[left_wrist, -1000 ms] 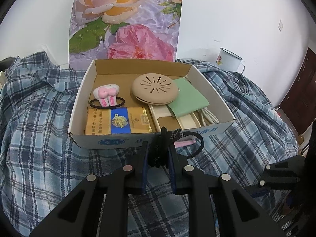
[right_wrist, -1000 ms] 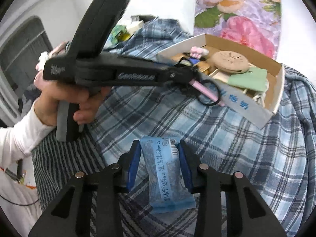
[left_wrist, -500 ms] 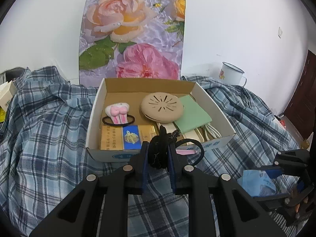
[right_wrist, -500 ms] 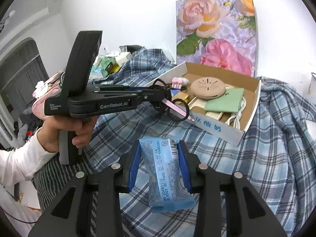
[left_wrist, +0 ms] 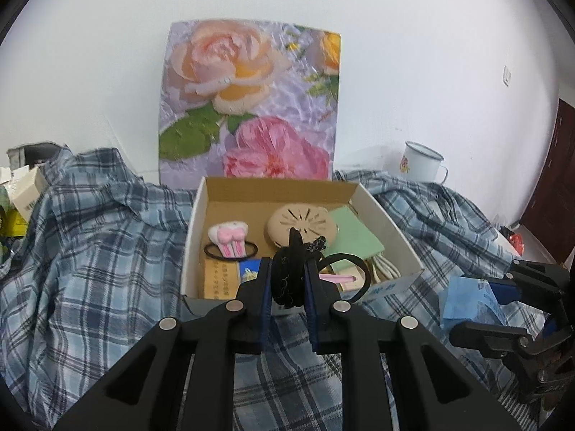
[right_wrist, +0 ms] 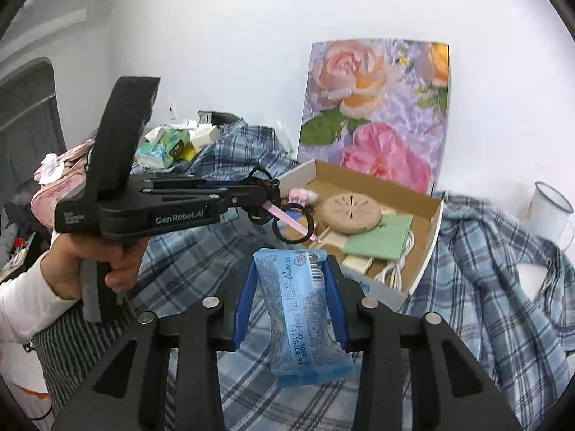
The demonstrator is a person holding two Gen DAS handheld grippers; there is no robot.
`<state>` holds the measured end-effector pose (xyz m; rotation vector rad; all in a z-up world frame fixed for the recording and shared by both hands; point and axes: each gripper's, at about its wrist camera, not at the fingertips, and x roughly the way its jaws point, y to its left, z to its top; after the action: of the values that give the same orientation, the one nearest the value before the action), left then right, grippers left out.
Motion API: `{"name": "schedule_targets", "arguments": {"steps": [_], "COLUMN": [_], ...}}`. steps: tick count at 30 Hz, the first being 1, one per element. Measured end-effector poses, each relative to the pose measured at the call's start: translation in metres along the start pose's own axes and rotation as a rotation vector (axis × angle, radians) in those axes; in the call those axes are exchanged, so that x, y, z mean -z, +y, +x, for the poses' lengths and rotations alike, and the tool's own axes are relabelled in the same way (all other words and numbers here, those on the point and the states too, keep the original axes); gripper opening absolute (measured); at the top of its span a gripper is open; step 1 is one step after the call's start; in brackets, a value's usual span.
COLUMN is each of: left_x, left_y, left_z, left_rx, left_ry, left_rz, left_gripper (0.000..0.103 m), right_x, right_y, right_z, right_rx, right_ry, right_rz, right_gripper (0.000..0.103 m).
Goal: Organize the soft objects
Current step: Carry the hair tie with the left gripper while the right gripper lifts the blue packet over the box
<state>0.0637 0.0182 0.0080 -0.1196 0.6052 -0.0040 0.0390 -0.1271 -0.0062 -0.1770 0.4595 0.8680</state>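
**Both grippers loaded in front of the cardboard box**

The left gripper [left_wrist: 289, 280] is clamped on a black hair tie [left_wrist: 291, 269], a bunched black fabric ornament squeezed between its blue-lined fingers, with the elastic loop and a pink strip hanging out to its right. Straight ahead of its fingertips sits the open cardboard box [left_wrist: 391, 222] on a blue plaid cloth [left_wrist: 90, 251]. Inside the box, ahead and to the left, lies a pink-and-white plush hair tie [left_wrist: 230, 239]; directly ahead is a round beige perforated disc [left_wrist: 302, 221], and to its right a green flat pouch [left_wrist: 354, 239] over white cables. A yellow and blue packet [left_wrist: 219, 276] lies against the near wall.

The right gripper [right_wrist: 289, 309] is closed on a blue tissue pack [right_wrist: 302, 316], which stands lengthwise between the fingers with its lower end hanging below them. Ahead and slightly to its right is the same box [right_wrist: 427, 251]; ahead to its left the left gripper [right_wrist: 267, 195] hovers near the box's near edge.

A white enamel mug [left_wrist: 420, 161] stands beyond the box to the right, and a rose-print panel [left_wrist: 251, 107] leans on the wall behind.
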Motion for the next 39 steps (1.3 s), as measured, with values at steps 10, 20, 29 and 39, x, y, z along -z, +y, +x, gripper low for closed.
{"name": "schedule_targets", "arguments": {"steps": [10, 20, 29, 39], "left_x": [-0.016, -0.053, -0.075, -0.104], "left_y": [0.013, 0.022, 0.016, 0.021], "left_z": [-0.023, -0.045, -0.033, -0.005], "left_rx": [-0.020, -0.080, -0.067, -0.041], "left_ry": [-0.079, -0.172, -0.179, -0.180], "left_rz": [-0.054, -0.032, -0.024, -0.074], "left_gripper": [0.017, 0.017, 0.017, 0.017], "right_x": [-0.042, -0.089, -0.116, -0.139], "right_y": [0.001, -0.017, -0.034, -0.054], "right_z": [-0.004, -0.003, 0.008, 0.025], "right_rx": [0.046, 0.107, 0.150, 0.187], "right_ry": [-0.079, -0.199, -0.248, -0.284], "right_rz": [-0.005, 0.023, 0.050, 0.075], "right_gripper": [0.036, 0.036, 0.036, 0.036]}}
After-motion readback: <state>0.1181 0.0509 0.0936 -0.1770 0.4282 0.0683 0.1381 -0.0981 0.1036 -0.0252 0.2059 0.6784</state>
